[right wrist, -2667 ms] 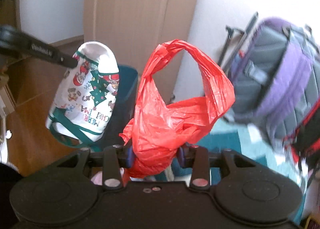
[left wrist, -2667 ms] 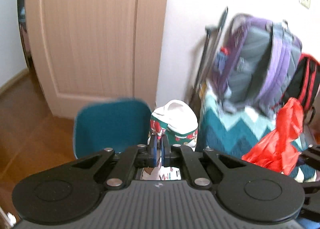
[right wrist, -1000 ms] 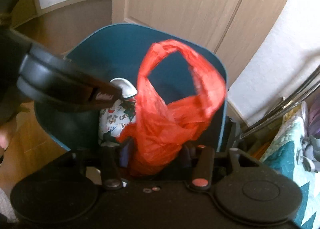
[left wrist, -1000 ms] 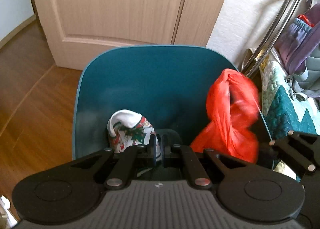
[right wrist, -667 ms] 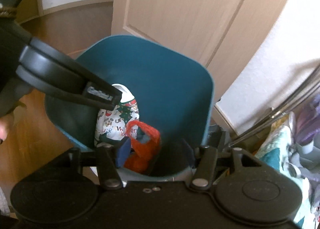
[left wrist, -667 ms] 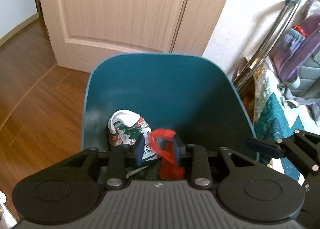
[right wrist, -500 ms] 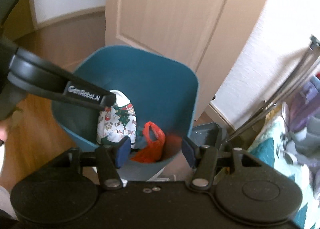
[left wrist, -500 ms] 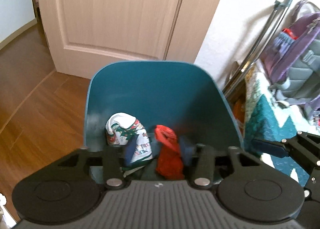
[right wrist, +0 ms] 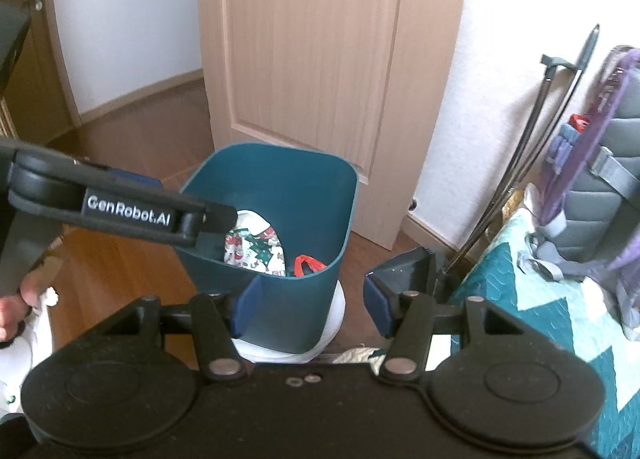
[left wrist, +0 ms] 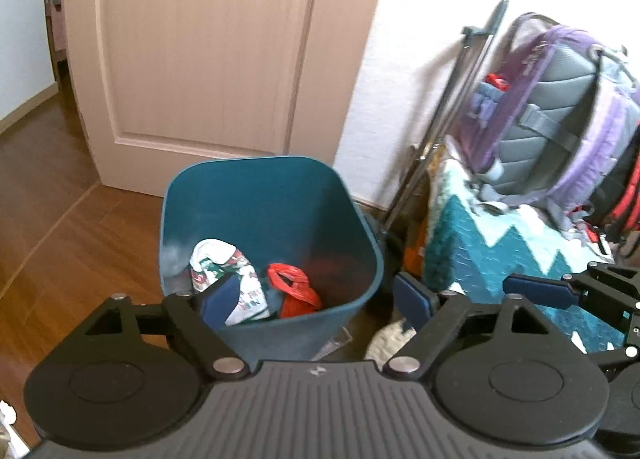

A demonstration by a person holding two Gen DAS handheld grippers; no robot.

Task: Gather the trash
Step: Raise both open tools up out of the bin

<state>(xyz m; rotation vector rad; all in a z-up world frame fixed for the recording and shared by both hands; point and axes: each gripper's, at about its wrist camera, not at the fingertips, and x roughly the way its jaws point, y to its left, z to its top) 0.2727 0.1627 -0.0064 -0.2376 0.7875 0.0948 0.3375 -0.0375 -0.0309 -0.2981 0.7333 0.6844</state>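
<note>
Now we hold both above the teal bin (left wrist: 272, 195): left hand-held gripper (left wrist: 316, 301) opening, right hand-held gripper (right wrist: 308, 309) wide, neither holding anything, since the red bag (left wrist: 294, 291) and printed bag (left wrist: 228, 275) lie inside it.

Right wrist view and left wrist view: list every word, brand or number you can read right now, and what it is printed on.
"GenRobot.AI": white lettering on the side of the left gripper, seen in the right wrist view.
Print on the white Christmas-pattern bag in the teal bin: some letters show, too blurred to read.
Small logo on the left gripper's ribbed body, left wrist view: a mark, not readable text.
Nothing readable on the red bag or the purple backpack.
</note>
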